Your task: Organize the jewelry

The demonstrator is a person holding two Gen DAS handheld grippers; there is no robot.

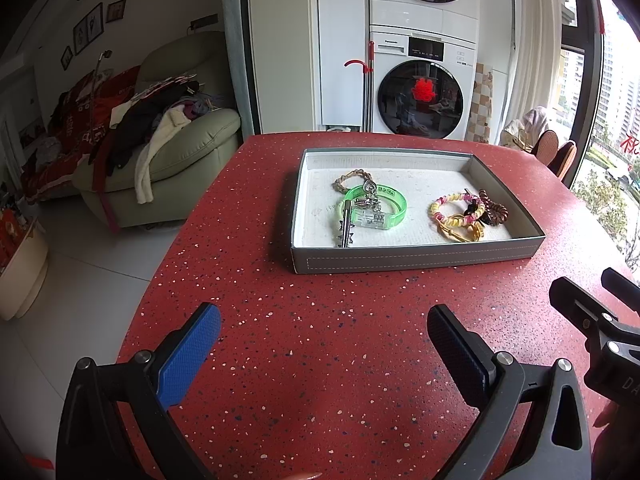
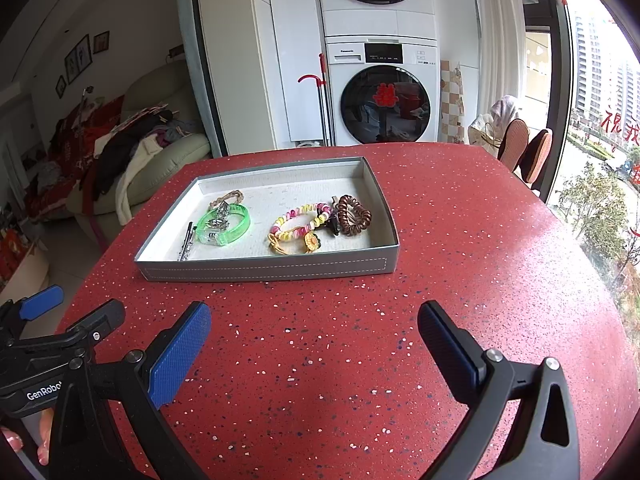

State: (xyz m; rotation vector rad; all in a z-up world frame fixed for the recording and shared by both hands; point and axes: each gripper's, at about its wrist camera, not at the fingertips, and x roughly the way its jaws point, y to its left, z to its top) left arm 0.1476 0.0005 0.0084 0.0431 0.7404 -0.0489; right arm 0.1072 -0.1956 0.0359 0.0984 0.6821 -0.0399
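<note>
Both grippers empty and spread wide, held back over the red table (image 1: pixel 280 360); all jewelry sits in the grey tray (image 1: pixel 416 258).

Left gripper (image 1: pixel 324 334): jaws wide, nothing between them. Right gripper (image 2: pixel 314 330): same, wide and empty. From the left gripper the tray lies at 12 to 1 o'clock, well apart; from the right gripper it lies at 11 to 12 o'clock. Tray's long axis runs 9 to 3. Left cluster: green bangle (image 1: pixel 380 208), braided bracelet (image 1: pixel 352 180), silver clip (image 1: pixel 345 226) with its long axis 12 to 6. Right cluster: pastel bead bracelet (image 2: pixel 300 220), brown coil tie (image 2: pixel 353 209), yellow cord piece (image 2: pixel 298 245), touching one another. Judgement: each gripper is nearer its own-side cluster; the next pick turns on a forward reach at 12 o'clock.
</note>
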